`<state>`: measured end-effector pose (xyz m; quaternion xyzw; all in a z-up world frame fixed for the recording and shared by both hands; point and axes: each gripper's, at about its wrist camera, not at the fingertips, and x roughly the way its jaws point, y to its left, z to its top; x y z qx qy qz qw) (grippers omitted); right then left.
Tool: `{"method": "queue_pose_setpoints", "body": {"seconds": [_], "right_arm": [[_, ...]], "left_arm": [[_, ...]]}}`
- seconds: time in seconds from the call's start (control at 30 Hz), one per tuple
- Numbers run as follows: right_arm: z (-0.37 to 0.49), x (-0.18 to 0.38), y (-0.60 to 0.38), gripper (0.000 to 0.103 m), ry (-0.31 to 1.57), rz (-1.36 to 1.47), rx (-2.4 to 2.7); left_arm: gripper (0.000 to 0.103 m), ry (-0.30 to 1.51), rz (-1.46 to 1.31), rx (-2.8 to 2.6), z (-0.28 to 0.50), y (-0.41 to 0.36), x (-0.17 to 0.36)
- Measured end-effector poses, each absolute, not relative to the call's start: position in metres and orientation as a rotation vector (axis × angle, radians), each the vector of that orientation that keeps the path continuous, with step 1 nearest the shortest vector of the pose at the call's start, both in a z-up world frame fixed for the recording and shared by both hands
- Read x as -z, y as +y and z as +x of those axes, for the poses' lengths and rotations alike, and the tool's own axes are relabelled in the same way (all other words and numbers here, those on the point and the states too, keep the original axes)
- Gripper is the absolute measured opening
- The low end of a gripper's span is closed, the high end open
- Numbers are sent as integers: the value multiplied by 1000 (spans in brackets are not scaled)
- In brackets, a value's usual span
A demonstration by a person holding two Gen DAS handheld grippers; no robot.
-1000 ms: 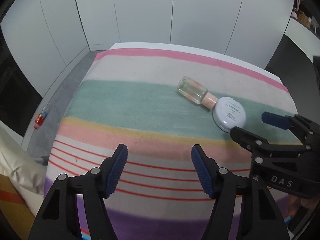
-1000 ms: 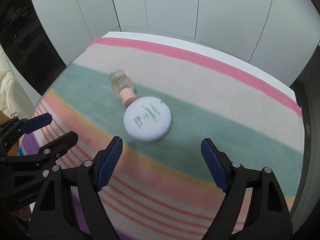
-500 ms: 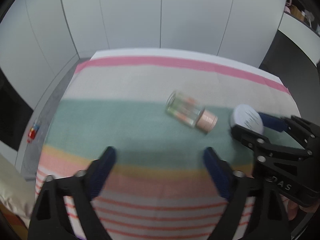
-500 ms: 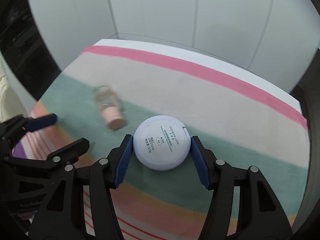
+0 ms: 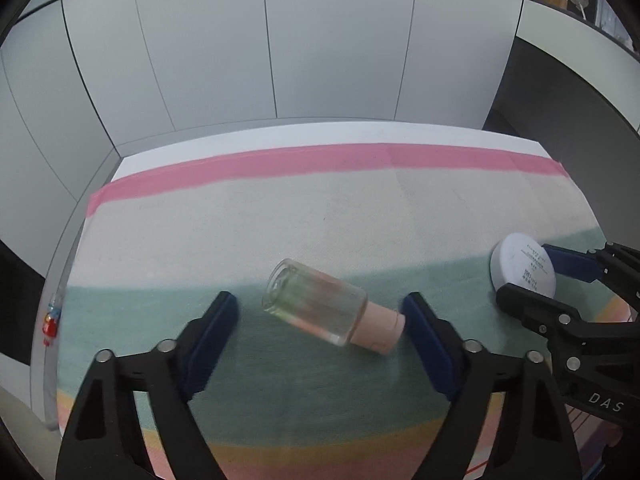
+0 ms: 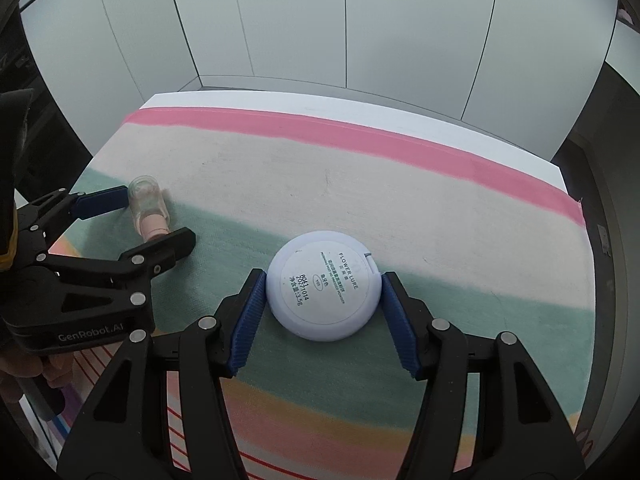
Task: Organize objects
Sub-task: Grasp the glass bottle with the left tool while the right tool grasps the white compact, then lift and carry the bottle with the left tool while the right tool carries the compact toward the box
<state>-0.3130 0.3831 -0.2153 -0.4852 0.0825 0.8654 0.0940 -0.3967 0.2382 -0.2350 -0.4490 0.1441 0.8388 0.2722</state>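
Presently, two items lie on the striped cloth (image 5: 320,216): a glass bottle (image 5: 316,307) with a pink cap (image 5: 378,330), on its side on the green band, and a round white compact (image 6: 324,290), flat on the same band to the bottle's right.

Right gripper (image 6: 325,312): blue pads against both sides of the compact's rim, grasping it. The compact is judged light, rigid and smooth-walled; a hold across the widest part, as now, suits it, though a shallow rim could slip if lifted tilted.

Left gripper (image 5: 320,328): spread wide, straddling the bottle; neither pad clearly touches, though the right pad sits just beside the cap. The bottle is judged fragile, slick and prone to rolling. The glass barrel is the better hold than the narrower cap.

View differences: the right wrist view shows the compact's printed label and both pad contacts; the left view shows only its edge, with one pad behind. The left view shows the gaps around the bottle, which the right view largely hides behind the left fingers.
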Motion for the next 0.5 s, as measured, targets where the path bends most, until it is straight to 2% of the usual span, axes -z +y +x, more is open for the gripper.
{"method": "queue_pose_setpoints", "body": {"seconds": [0.03,0.07,0.27,0.5], "right_arm": [[-312,215,383,61,249,-1441,-2563],[-311,215,384,61,259,-1446,-2555],[-296,204,390,61,311,-1446,-2523],[-267,172,388,60,362,-1424,-2516]], "left_arm": [[68,388,-1206,-2256,-396,239,234],[65,389,-1204,-2251,-394,240,232],[65,354,-1219,-2260,-381,240,224],[65,329,-1219,-2292,-354,235,187]]}}
